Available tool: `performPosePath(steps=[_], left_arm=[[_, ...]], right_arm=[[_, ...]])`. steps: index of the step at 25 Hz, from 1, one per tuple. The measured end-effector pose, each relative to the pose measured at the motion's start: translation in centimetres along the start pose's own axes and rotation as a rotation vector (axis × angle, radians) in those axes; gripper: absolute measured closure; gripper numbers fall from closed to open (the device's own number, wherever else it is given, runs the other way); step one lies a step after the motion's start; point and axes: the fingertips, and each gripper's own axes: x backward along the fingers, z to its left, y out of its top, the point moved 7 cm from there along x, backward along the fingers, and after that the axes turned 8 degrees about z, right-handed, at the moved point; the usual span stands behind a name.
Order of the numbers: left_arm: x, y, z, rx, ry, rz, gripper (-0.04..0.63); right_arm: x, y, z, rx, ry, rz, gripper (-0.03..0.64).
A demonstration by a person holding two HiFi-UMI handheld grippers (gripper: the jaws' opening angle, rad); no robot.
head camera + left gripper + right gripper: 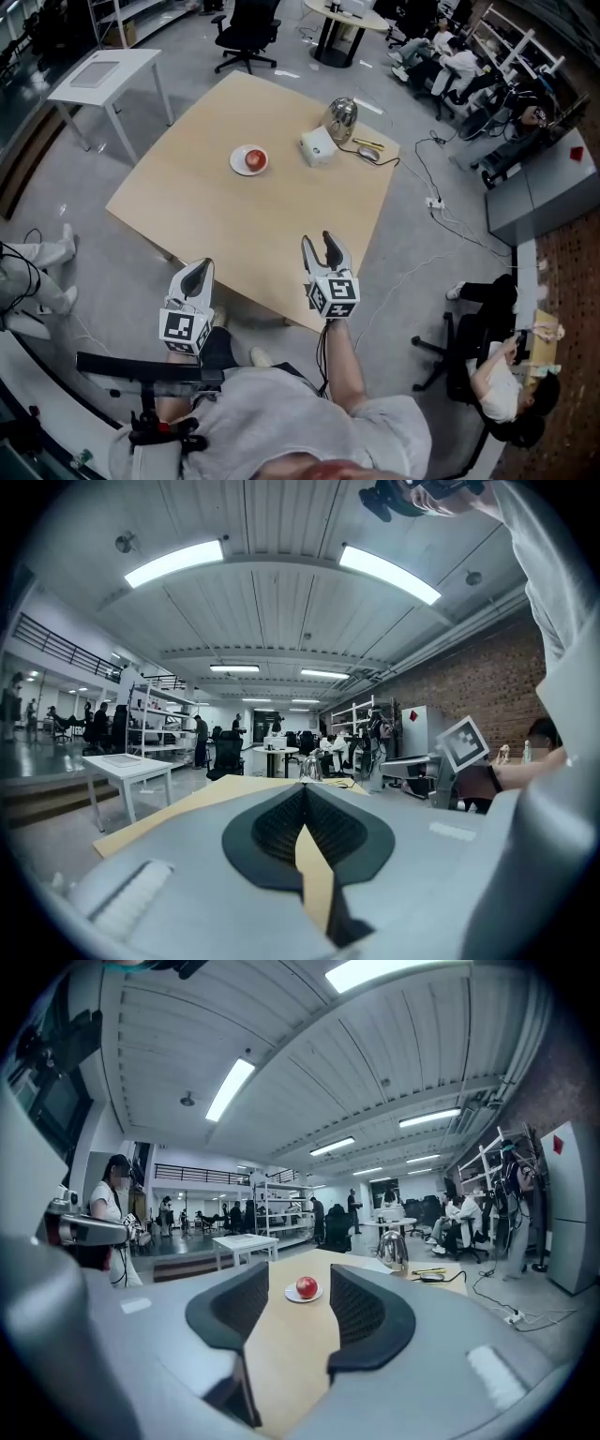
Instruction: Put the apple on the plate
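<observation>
Standing by the near edge of the bench (234,234), I note both tools held low and level in front of the person, well apart from anything on the bench. The left tool (199,270) is clenched, its pads drawn together with only a thin wedge of light between them and nothing caught there. The right tool (321,247) is released: its jaws stand about half apart, with bare bench showing between the pads, and it neither holds nor touches anything. Further out, past a wide stretch of clear wood, the apple (254,159) sits upright in the middle of the plate (234,162), and the right gripper view lines it up in the gap between the jaws, far off. On that evidence I judge the task to be done. Should the apple need handling again, I judge it firm, fairly light, round and smooth-skinned, so apt to roll or slip and to bruise under a hard squeeze. The sound hold is across its widest middle, one pad on each side, with the jaws opened wider than they stand now. Beyond the plate stand a white box (318,147) and a shiny metal kettle (341,118), both clear of the plate.
</observation>
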Motion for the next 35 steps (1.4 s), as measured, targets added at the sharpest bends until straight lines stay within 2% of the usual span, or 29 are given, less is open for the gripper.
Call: performPosePath(steps=[8,18,32,35], left_arm=[[1.0,0.1,-0.8,-0.003,0.01,-0.01,0.577],[1.3,0.3,-1.6,-0.014,0.007,-0.028,0.577],[1.8,0.0,-2.2,-0.022,0.005,-0.018,0.577],[1.7,0.2,-2.1,-0.024,0.009,-0.019,0.577]], right_arm=[[3.2,-1.4,0.9,-0.007,0.018,-0.001,0.454],[6.4,-3.1,1.5,-0.067,0.008,-0.012,0.521],[9.4,-4.2,1.8,-0.062,-0.004,-0.008,0.609],[9.6,-4.2,1.7,-0.057,-0.003,-0.005,0.611]])
